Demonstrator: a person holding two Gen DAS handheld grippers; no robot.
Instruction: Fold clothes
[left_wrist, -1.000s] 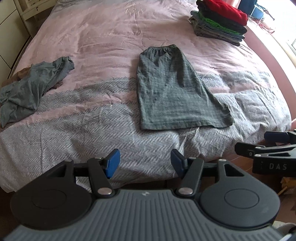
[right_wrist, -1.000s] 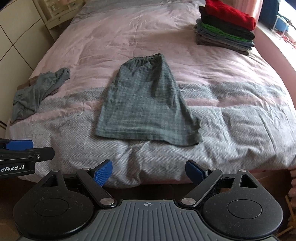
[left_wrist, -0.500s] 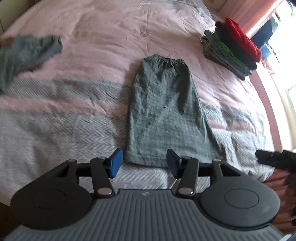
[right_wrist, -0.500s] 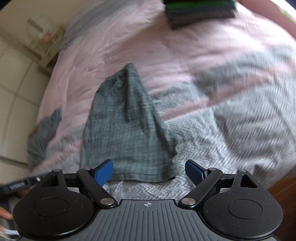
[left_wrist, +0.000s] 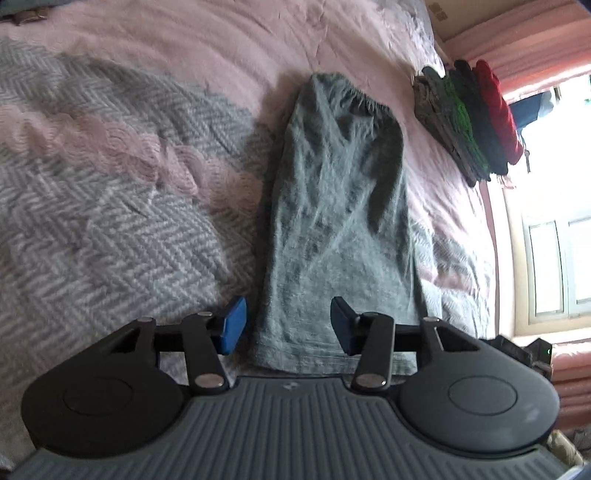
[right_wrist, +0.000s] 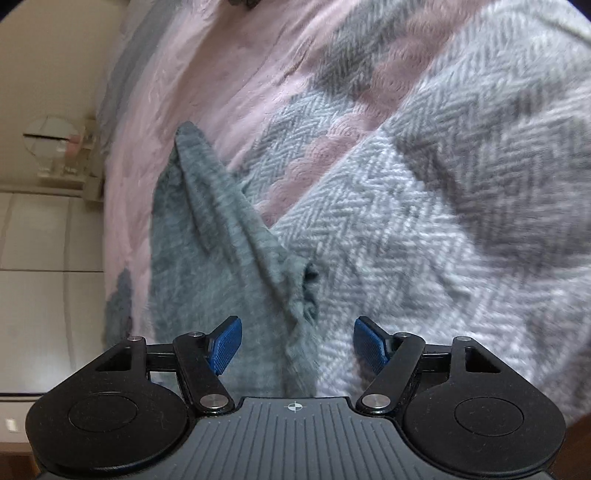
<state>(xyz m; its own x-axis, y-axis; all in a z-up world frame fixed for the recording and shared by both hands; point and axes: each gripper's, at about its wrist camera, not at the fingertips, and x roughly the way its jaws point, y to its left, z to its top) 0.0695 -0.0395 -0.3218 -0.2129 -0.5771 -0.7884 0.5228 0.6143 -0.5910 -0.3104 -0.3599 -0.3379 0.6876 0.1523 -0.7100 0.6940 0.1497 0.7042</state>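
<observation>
Near the bed's front edge, the grey shorts (left_wrist: 340, 221) are laid flat on the pink and grey bedspread (left_wrist: 110, 206), waistband far, hem near. The left tool (left_wrist: 284, 325) is seen with its blue pads spread wide and nothing gripped, set about the hem's left corner. The right tool (right_wrist: 297, 345) is likewise held wide open and empty, with the shorts' (right_wrist: 221, 258) rumpled right corner lying between its pads. Bare bedspread (right_wrist: 443, 221) is left open to the right of the shorts. A stack of folded clothes (left_wrist: 469, 118) is seen at the far right, well apart.
</observation>
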